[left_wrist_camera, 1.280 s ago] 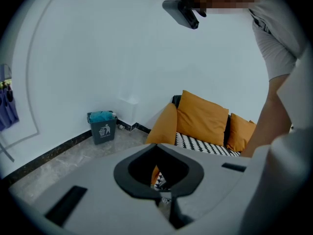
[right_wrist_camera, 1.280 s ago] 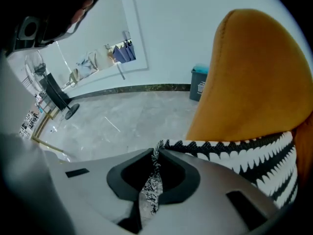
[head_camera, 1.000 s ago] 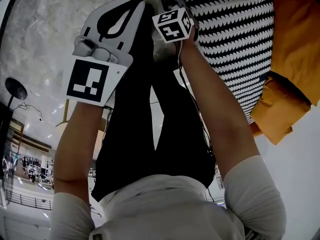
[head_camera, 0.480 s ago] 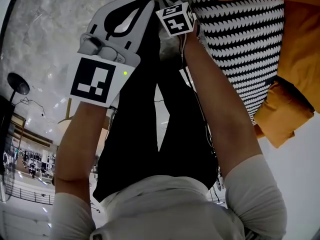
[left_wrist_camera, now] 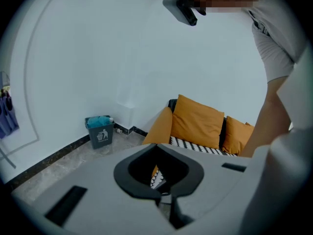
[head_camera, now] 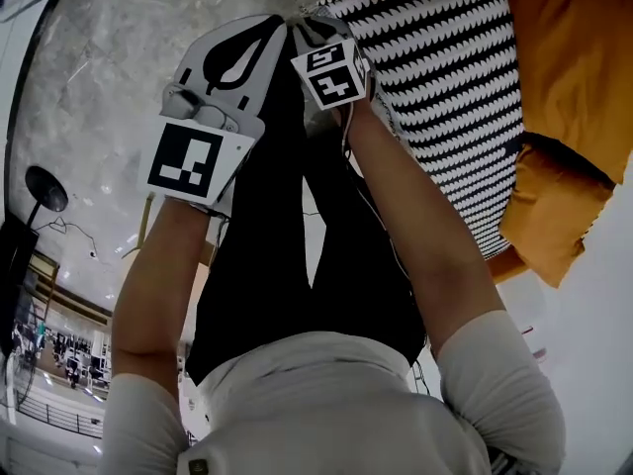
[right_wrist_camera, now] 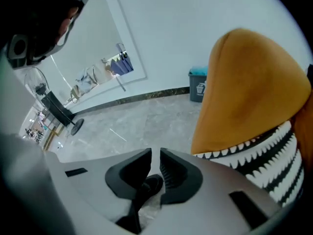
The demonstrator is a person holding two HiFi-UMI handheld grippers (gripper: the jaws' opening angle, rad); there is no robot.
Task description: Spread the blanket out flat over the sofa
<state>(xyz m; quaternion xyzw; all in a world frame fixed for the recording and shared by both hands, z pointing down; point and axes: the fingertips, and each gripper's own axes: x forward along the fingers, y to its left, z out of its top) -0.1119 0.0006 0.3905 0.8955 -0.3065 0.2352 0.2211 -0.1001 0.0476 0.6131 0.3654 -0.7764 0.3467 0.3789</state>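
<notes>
The black-and-white patterned blanket (head_camera: 445, 97) lies over the seat of the orange sofa (head_camera: 574, 77), whose cushions (left_wrist_camera: 198, 121) stand along the back. Both grippers are held side by side over the floor, just off the blanket's near left corner. My left gripper (head_camera: 272, 26) is shut, its tips (left_wrist_camera: 160, 196) meeting on nothing. My right gripper (head_camera: 315, 26) has a narrow gap (right_wrist_camera: 155, 160) between its jaws, with bare floor showing through and nothing between them. The blanket's edge (right_wrist_camera: 274, 155) and an orange cushion (right_wrist_camera: 249, 92) lie just right of that gripper.
Grey marble floor (head_camera: 109, 77) stretches left of the sofa. A grey bin (left_wrist_camera: 100, 131) stands against the white wall beyond the sofa's end. A black round stand base (head_camera: 40, 186) sits on the floor at far left. The person's black trousers (head_camera: 267, 265) fill the middle of the head view.
Both grippers have stayed close together at the blanket's corner. The right gripper's cube has drifted slightly down and left. The sofa and blanket have shifted in the view as the head moved.
</notes>
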